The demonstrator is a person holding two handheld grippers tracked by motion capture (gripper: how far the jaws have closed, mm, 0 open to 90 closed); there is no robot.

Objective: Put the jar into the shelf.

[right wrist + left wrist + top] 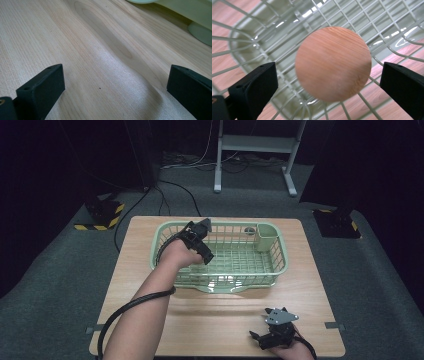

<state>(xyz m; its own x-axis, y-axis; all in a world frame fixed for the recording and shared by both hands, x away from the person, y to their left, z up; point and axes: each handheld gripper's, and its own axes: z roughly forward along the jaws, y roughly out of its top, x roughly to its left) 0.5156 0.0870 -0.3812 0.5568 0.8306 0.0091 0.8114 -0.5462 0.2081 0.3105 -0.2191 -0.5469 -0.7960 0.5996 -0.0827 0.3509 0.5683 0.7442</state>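
A round wooden disc or ball, slightly blurred, sits between the jaws of my left gripper without touching either one. The left gripper is open and hangs over the wire floor of a pale green basket. In the high view the left gripper reaches over the left half of the basket, and the hand hides what lies under it. My right gripper stands open low over the wooden table near its front right edge. Nothing is between the right gripper's jaws but bare wood.
A pale green cup holder is fixed in the basket's far right corner, with a small grey round thing beside it. A basket foot lies ahead of the right gripper. Grey carpet surrounds the table, and a metal stand is behind.
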